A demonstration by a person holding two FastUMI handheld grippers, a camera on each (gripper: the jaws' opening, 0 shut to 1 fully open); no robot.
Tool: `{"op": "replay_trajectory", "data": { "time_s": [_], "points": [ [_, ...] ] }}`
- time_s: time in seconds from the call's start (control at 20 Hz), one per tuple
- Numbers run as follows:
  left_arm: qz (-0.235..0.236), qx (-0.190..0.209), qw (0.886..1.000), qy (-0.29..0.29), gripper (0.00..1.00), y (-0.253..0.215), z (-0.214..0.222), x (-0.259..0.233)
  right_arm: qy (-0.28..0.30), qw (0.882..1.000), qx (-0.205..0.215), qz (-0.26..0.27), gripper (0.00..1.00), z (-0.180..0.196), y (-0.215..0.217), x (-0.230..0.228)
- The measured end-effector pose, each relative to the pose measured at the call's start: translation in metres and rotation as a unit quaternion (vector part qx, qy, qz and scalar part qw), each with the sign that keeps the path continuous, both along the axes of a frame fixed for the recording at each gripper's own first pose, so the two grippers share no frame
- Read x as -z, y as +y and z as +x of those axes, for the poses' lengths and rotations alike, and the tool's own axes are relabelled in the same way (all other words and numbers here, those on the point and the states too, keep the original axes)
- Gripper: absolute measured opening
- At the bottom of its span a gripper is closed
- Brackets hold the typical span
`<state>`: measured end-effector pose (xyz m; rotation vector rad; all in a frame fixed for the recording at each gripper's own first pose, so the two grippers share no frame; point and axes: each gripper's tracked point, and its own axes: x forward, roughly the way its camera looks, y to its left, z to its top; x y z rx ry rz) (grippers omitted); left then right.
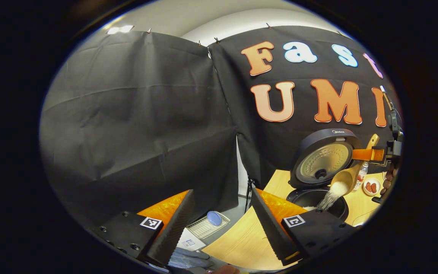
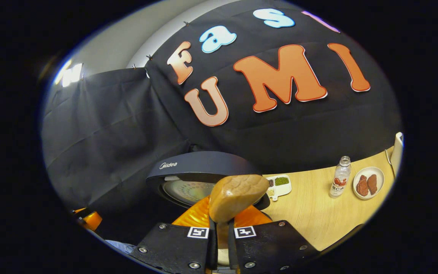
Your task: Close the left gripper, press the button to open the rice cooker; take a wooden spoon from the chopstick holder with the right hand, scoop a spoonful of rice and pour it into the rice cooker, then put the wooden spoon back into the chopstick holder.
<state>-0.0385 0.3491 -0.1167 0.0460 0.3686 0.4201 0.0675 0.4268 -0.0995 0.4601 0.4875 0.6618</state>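
The table (image 2: pixel 318 217) spreads to the right of the right gripper (image 2: pixel 222 236), and the cooker (image 2: pixel 200 171) stands just ahead of its jaws with the lid raised. In the left gripper view the left gripper (image 1: pixel 221 224) hangs with jaws wide and holding nothing, the cooker's pot (image 1: pixel 310 199) ahead and to the right of them. The right gripper's jaws are clamped narrow on the spoon (image 2: pixel 234 196), which tilts over the pot as rice (image 1: pixel 333 194) streams from its bowl; a bottle (image 2: pixel 340 182) and a plate (image 2: pixel 369 182) sit far right.
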Motion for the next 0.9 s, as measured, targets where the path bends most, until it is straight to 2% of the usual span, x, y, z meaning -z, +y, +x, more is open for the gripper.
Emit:
{"op": "replay_trajectory", "data": {
  "time_s": [0.05, 0.1, 0.2, 0.25, 0.35, 0.4, 0.45, 0.5, 0.75, 0.9],
  "points": [
    [0.000, 0.000, 1.000, 0.001, 1.00, 0.001, 0.000, 0.001, -0.004, 1.000, -0.005, -0.002, 0.10, -0.002, 0.003, -0.002],
    [0.001, 0.001, 1.000, 0.001, 0.94, 0.001, 0.001, 0.003, -0.010, 1.000, -0.010, -0.005, 0.10, -0.005, 0.005, -0.003],
    [-0.001, 0.001, 1.000, 0.003, 0.94, 0.001, 0.001, 0.005, -0.033, 0.999, -0.019, -0.018, 0.10, -0.007, 0.010, -0.008],
    [-0.002, 0.001, 1.000, 0.003, 1.00, 0.001, 0.001, 0.006, -0.048, 0.998, -0.024, -0.029, 0.10, -0.008, 0.012, -0.010],
    [-0.002, 0.000, 1.000, 0.004, 1.00, 0.001, 0.002, 0.008, -0.079, 0.995, -0.031, -0.051, 0.10, -0.009, 0.017, -0.012],
    [-0.003, -0.001, 1.000, 0.004, 0.94, 0.002, 0.002, 0.008, -0.090, 0.994, -0.034, -0.060, 0.10, -0.009, 0.018, -0.011],
    [-0.004, -0.003, 1.000, 0.005, 0.94, 0.003, 0.002, 0.009, -0.100, 0.992, -0.037, -0.069, 0.10, -0.008, 0.018, -0.012],
    [-0.005, -0.004, 1.000, 0.005, 1.00, 0.004, 0.002, 0.011, -0.112, 0.990, -0.041, -0.077, 0.10, -0.010, 0.021, -0.012],
    [-0.008, -0.008, 1.000, 0.009, 1.00, 0.007, 0.002, 0.015, -0.192, 0.971, -0.065, -0.130, 0.10, -0.017, 0.030, -0.018],
    [-0.007, -0.010, 1.000, 0.011, 1.00, 0.006, 0.003, 0.017, -0.211, 0.963, -0.082, -0.143, 0.11, -0.020, 0.038, -0.013]
  ]
}}
